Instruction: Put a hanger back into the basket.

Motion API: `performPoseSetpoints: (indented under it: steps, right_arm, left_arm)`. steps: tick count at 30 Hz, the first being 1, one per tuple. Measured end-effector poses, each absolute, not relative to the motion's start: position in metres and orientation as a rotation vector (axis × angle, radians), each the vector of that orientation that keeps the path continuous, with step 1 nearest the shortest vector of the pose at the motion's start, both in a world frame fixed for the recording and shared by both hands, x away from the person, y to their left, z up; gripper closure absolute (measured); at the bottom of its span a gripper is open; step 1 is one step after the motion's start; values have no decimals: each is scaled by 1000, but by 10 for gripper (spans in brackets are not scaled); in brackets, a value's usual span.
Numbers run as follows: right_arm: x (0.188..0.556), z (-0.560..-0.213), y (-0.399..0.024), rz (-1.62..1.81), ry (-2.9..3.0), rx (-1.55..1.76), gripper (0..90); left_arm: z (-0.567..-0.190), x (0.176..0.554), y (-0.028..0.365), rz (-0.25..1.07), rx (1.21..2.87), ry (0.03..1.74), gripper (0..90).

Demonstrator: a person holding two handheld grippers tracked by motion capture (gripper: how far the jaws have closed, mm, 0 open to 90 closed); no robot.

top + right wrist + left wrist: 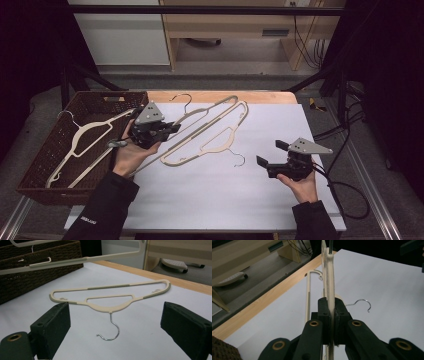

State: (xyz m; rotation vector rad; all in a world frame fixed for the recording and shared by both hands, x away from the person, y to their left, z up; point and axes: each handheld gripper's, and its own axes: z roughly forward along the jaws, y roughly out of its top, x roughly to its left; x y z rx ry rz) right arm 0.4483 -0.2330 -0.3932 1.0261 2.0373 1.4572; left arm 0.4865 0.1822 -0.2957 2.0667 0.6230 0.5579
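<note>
While the left tongs [170, 128] pinch a raised hanger [200, 117], the right tongs [272, 152] stand spread near another hanger [207, 145] on the table [270, 120].

We wear black long sleeves, the left sleeve [102, 210] carrying a small white marking near the cuff, the right sleeve [312, 220] plain. Each hand carries a black two-jaw tool: the left gripper [167, 129] and the right gripper [270, 156] are both topped by a grey three-cornered plate dotted with small dark screws. Black cables [345, 195] loop away from the right one. Up close, in the left gripper view, the black linkage arms show brass-coloured pivot rings; the right gripper view shows blocky matt-black pads [53, 325].
</note>
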Motion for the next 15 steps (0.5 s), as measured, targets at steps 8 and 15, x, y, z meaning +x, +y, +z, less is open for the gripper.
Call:
performPoseSetpoints:
  steps: [8, 15]
  right_arm:
    - [443, -391, -235, 1468, 2032, 1023, 83]
    - [441, -389, -236, 1473, 2027, 1021, 80]
  left_arm:
    - [-261, 469, 221, 567, 2014, 601, 863]
    - [-243, 464, 266, 611, 1996, 614, 862]
